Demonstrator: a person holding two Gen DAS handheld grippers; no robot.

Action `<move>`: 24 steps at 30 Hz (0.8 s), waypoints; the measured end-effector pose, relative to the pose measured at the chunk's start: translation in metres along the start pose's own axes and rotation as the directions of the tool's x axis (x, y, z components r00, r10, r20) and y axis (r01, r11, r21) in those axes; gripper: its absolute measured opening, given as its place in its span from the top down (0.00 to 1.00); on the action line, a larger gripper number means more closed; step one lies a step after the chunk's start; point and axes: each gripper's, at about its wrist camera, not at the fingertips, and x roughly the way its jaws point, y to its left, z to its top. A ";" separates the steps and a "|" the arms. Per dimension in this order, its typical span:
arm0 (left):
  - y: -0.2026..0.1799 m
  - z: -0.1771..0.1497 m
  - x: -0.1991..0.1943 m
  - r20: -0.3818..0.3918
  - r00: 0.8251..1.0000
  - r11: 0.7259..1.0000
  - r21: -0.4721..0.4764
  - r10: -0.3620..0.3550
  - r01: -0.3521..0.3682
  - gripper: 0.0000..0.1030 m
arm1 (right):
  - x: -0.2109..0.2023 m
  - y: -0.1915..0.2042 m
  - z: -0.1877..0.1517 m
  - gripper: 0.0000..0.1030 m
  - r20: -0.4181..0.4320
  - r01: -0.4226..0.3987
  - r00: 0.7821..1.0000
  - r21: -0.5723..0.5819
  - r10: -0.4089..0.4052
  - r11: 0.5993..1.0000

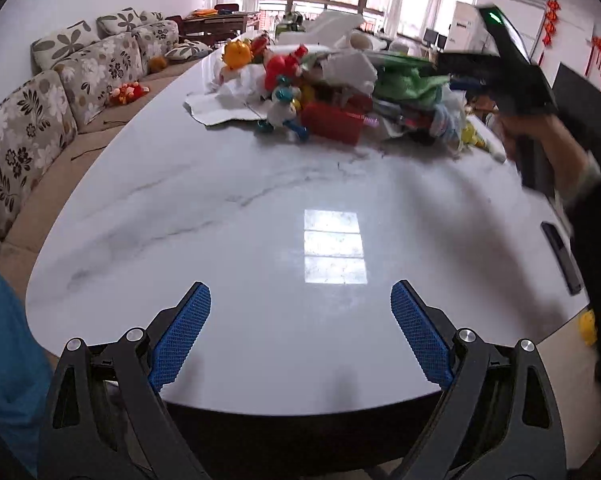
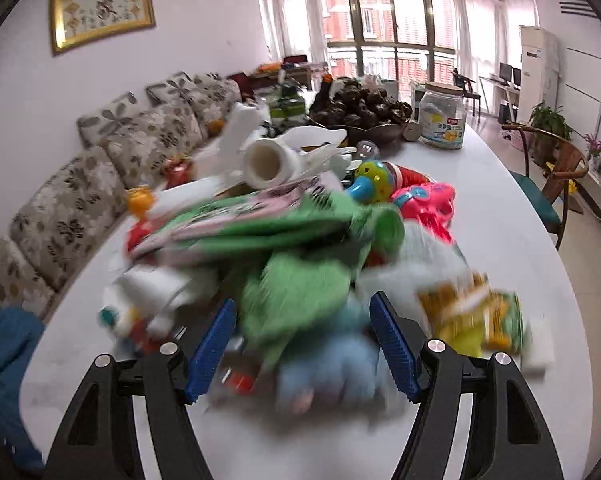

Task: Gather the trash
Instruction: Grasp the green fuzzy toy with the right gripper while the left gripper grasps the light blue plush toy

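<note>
A mixed pile of toys, wrappers, paper and cloth (image 1: pixel 340 92) lies on the white marble table (image 1: pixel 260 220). My left gripper (image 1: pixel 300 332) is open and empty over the bare near end of the table, well short of the pile. My right gripper (image 2: pixel 302 348) is open right at the pile, its blue fingers (image 2: pixel 212 356) either side of a blurred light blue soft item (image 2: pixel 332 372) under a green cloth (image 2: pixel 300 280). A yellow-green snack wrapper (image 2: pixel 476 316) lies to its right. The right gripper's body shows in the left wrist view (image 1: pixel 512 76), blurred.
A floral sofa (image 1: pixel 40 128) runs along the table's left side. At the far end stand a bowl of dark items (image 2: pixel 360 112), a clear jar (image 2: pixel 444 120) and a paper roll (image 2: pixel 268 162). A black remote (image 1: pixel 560 256) lies at the right edge. A wooden chair (image 2: pixel 548 184) stands right.
</note>
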 end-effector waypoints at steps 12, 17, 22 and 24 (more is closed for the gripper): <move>-0.024 0.024 0.014 0.035 0.996 0.995 0.069 -0.081 0.078 0.13 | -0.153 0.006 -0.085 0.90 0.220 -0.284 0.929 -0.094 0.298 0.954; -0.066 0.052 0.029 0.097 0.989 0.985 0.136 -0.115 0.101 0.13 | -0.229 -0.012 -0.117 0.90 0.331 -0.256 0.902 -0.108 0.278 0.961; -0.097 0.054 0.046 0.078 0.988 0.978 0.174 -0.130 0.115 0.13 | -0.244 -0.021 -0.126 0.89 0.324 -0.138 0.929 -0.148 0.180 0.979; -0.107 0.047 0.050 0.065 0.991 0.974 0.202 -0.115 0.100 0.13 | -0.249 -0.032 -0.127 0.89 0.345 -0.198 0.911 -0.109 0.224 0.974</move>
